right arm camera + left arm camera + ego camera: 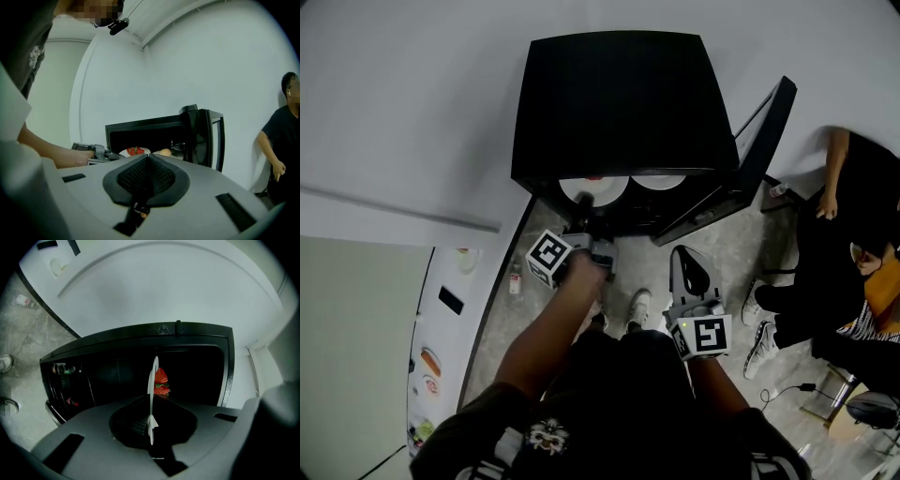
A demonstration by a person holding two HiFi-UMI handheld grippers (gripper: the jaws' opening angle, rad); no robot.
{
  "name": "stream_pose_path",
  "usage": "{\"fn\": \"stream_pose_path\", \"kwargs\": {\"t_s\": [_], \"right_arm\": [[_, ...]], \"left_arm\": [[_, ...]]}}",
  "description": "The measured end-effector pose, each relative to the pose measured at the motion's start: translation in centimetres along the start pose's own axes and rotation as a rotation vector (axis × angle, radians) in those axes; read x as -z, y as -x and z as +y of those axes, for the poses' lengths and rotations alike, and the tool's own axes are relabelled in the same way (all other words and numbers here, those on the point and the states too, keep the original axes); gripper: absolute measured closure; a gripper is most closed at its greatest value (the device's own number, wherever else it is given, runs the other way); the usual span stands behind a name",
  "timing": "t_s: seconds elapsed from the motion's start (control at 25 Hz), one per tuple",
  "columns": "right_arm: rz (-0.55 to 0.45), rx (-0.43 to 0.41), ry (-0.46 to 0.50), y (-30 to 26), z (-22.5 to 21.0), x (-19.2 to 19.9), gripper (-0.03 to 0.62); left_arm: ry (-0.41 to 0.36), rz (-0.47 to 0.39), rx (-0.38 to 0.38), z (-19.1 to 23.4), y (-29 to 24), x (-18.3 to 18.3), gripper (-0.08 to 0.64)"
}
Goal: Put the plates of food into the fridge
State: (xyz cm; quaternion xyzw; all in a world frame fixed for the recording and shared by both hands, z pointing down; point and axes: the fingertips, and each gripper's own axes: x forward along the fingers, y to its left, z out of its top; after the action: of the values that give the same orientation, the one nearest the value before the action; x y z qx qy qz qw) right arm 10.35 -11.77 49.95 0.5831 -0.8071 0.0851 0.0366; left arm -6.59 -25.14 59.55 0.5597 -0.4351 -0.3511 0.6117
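Small bottle (516, 279) beside white counter (459, 352) (left side), seated person in black (853, 234) at right

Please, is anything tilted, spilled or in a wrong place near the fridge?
Nothing serious. The strawberry plate sits level in the left gripper, at the open fridge, with nothing spilled. Only a small bottle on the floor beside the fridge looks stray.

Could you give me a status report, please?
Left hand-held gripper shut on strawberry plate, at fridge opening. Right hand-held gripper shut, empty. Door open, second plate inside; path clear.
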Motion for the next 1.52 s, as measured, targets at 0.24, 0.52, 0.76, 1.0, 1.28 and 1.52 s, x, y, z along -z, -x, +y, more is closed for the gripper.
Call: {"fn": "stream_pose_path", "kwargs": {"t_s": [0.24, 0.52, 0.76, 1.0, 1.28, 1.52], "right_arm": [[0.01, -0.003, -0.01, 0.3, 0.2, 0.4, 0.566], [0.012, 0.002, -0.012, 0.3, -0.2, 0.3, 0.566], [0.009, -0.007, -0.001, 0.0, 0.0, 0.0, 0.566], [0.009, -0.001, -0.002, 0.1, -0.2, 0.0, 0.566], [0.005, 0.007, 0.017, 0.4, -0.7, -0.7, 0.566], [-0.017, -0.034, 0.035, 1.0, -0.6, -0.5, 0.566]], "left_arm": [[0.026, -0.019, -0.019, 0.2, -1.1, -0.2, 0.528], [0.017, -0.042, -0.036, 1.1, -1.5, -1.1, 0.528], [0.02, -0.054, -0.045, 1.2, -2.0, -1.3, 0.528], [-0.029, -0.065, -0.054, 0.9, -2.3, -1.4, 0.526], [-0.175, -0.053, -0.056, -0.2, -1.3, -1.2, 0.41], [-0.338, 0.001, -0.056, -1.5, 2.1, 0.8, 0.382]]}}
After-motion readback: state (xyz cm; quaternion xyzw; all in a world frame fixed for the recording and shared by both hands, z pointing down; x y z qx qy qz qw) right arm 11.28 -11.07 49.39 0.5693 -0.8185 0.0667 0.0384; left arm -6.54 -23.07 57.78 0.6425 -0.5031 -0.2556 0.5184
